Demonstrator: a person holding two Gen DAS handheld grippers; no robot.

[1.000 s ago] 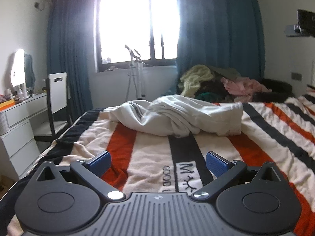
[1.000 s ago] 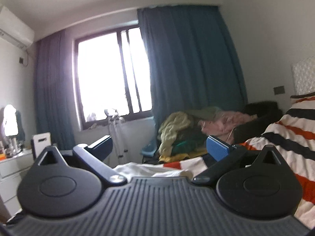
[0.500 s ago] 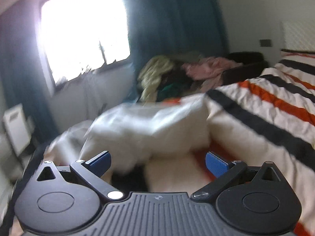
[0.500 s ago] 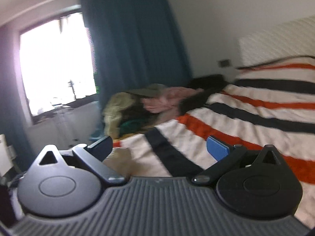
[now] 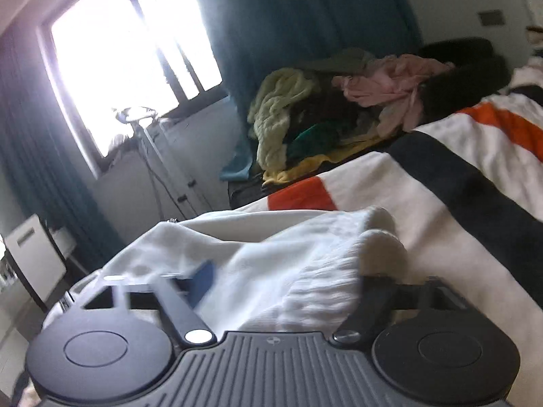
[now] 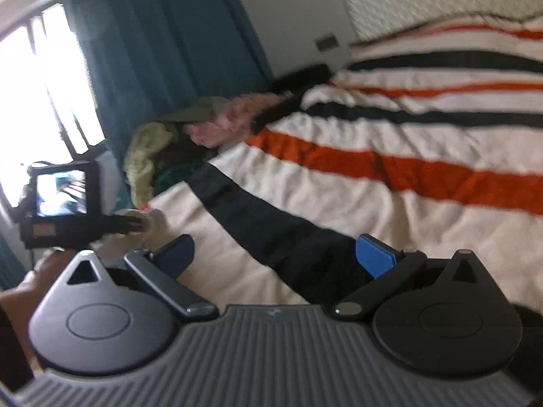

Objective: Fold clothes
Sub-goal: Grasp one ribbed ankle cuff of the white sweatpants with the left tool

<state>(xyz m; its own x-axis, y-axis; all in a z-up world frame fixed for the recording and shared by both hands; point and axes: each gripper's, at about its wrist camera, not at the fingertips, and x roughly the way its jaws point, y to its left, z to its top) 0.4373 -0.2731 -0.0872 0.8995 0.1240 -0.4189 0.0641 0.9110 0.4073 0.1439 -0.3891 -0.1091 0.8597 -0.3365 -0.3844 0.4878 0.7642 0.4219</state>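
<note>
One white garment (image 5: 288,264) lies between closing left gripper (image 5: 285,281) jaws.

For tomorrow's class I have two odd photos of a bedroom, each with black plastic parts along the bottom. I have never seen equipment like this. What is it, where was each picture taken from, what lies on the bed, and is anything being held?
There is no robot here. A person holds a hand tool in each hand, each with two pinching fingers and a wide-angle camera looking forward along them. The black parts are the tools themselves.

One picture looks out from the left gripper. Its jaws are closing with a white garment between them; whether the pads press it yet is unclear through the blur.

The other looks out from the right gripper. Its jaws stand open with nothing between them, above the striped blanket. At its left edge the left tool shows from outside.

The garment lies on the blanket. Past the bed's far edge sits a pile of clothes, below teal curtains.
</note>
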